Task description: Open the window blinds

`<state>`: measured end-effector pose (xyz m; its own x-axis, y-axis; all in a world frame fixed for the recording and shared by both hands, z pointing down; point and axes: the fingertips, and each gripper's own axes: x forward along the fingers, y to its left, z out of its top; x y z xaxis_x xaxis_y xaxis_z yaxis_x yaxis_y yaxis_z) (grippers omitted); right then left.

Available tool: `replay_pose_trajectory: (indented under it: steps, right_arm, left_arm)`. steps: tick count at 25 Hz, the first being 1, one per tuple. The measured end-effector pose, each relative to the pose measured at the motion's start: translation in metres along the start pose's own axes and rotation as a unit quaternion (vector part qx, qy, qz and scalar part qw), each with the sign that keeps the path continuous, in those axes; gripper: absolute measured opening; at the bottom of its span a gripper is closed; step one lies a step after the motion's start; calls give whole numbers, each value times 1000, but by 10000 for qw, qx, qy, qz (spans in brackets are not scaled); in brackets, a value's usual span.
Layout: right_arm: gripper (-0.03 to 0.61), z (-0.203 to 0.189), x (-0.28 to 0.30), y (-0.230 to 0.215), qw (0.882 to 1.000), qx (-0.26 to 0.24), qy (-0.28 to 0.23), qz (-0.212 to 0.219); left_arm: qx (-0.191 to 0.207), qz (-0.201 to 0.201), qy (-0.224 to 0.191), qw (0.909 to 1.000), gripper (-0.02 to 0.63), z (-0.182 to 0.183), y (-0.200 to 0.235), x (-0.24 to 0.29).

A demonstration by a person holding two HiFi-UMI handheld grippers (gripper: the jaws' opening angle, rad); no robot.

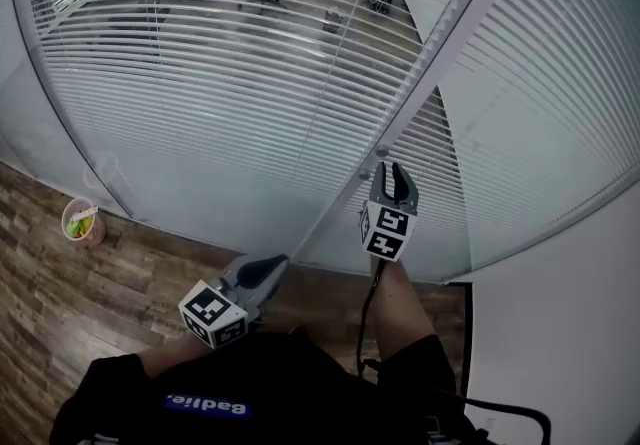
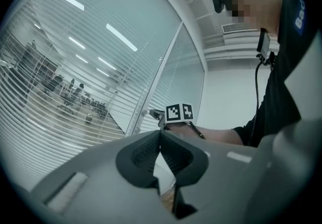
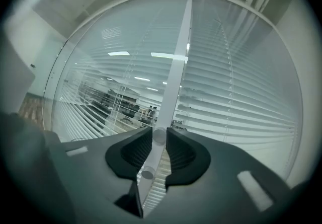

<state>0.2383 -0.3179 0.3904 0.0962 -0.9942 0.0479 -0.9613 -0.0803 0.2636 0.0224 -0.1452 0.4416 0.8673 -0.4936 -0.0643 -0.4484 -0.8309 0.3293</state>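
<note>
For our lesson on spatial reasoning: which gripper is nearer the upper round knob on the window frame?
Right. The right gripper sits at the frame post with the knob lined up between its open jaws; the left gripper hangs lower and further back, jaws shut.

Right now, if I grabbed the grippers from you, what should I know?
Left gripper: fingers shut, empty, held low.
Right gripper: fingers apart, either side of the upper small round white knob on the white window frame post; not clearly clamped.
Right-hand white slatted blinds look closed.
Done: knob reached. Left: probably clamp it and turn until the slats tilt open.
</note>
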Motion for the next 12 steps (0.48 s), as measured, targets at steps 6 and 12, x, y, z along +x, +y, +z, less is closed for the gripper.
replay_pose_trajectory:
  steps: [6,12]
  right_arm:
    - [3,10,-41,15,9998,110,-86,-159]
    - [3,5,-83,20,9993,355,20,-145]
  left_arm:
    - [-138,-304,131,9994,0,2,-8,-15]
    - [-135,-560,165,9982,0,-3,-29,-25]
